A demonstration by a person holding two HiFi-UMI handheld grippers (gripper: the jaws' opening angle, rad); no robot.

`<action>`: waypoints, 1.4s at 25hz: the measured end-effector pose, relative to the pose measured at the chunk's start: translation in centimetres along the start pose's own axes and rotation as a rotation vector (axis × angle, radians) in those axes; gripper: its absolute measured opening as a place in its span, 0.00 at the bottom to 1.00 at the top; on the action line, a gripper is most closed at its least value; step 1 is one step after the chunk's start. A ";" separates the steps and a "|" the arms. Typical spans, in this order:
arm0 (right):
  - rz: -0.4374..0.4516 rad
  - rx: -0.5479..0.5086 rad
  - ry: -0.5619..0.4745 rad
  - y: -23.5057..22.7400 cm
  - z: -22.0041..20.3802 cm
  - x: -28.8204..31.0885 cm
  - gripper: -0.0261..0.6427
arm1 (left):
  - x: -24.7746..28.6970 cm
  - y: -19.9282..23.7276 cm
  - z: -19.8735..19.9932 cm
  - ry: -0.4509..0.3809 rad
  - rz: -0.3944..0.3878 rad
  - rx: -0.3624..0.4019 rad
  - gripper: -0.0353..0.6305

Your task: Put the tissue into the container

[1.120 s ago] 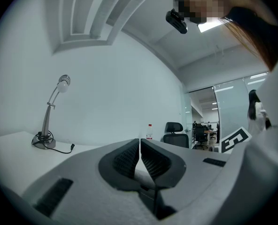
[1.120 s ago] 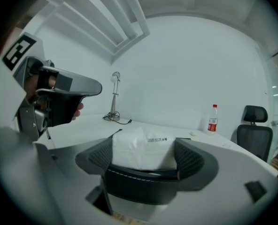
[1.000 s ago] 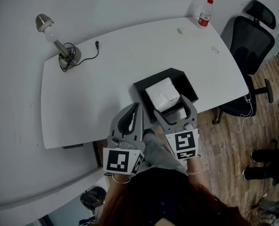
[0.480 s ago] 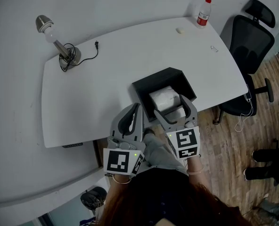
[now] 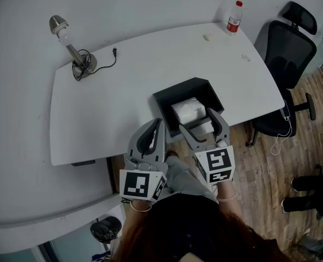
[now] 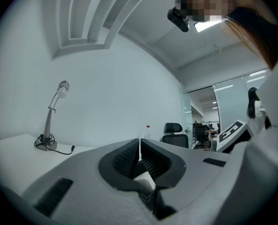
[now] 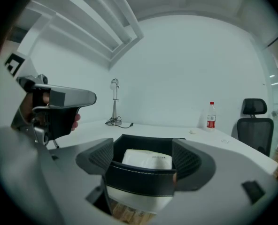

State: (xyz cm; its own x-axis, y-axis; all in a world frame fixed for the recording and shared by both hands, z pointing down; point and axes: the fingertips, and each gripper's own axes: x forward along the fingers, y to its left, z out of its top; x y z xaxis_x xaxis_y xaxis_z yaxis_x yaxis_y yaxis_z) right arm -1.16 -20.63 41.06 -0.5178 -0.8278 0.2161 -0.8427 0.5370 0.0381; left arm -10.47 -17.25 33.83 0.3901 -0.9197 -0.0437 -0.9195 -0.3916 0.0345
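The left gripper [image 5: 158, 125] is being held at the near edge of the desk [image 5: 123, 102], left of the container [image 5: 180, 89]. Its jaws are being kept pressed together, and nothing is being pinched between them, as the left gripper view shows [image 6: 139, 146]. Just to its right, the right gripper [image 5: 196, 120] is being held at the container's near wall. Its jaws are being held spread wide, and in the right gripper view [image 7: 142, 156] that dark stitched wall [image 7: 139, 175] is being framed between them, with nothing being pinched. The tissue [image 5: 187, 109], a white wrapped pack, is lying inside the black container, just beyond the near wall and clear of both jaws [image 7: 146, 159]. Wooden floor [image 5: 259, 168] is being shown to the near right of the desk. At the far left of the desk a lamp [image 5: 73, 52] is standing with its cord coiled at the base. At the far right corner a bottle [image 5: 234, 17] is standing upright. A black chair [image 5: 288, 53] is placed off the desk's right end.
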 end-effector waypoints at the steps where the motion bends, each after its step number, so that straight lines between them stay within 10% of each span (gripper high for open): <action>1: 0.005 -0.001 -0.005 0.1 0.1 -0.3 0.62 | -0.2 -0.1 0.1 -0.003 0.002 0.002 0.10; 18: 0.046 -0.026 -0.069 1.4 2.5 -5.1 0.62 | -3.4 -3.6 2.1 -0.066 0.016 0.003 0.10; 35: -0.025 -0.054 -0.109 1.4 2.9 -8.8 0.33 | -4.5 -6.0 2.1 -0.076 -0.014 -0.002 0.10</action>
State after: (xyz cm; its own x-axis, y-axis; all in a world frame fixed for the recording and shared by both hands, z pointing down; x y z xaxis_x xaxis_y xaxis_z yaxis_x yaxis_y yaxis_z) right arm 1.85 -13.05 36.37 -0.5118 -0.8524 0.1069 -0.8481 0.5212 0.0950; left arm -6.85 -10.70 31.74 0.3983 -0.9093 -0.1202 -0.9137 -0.4049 0.0352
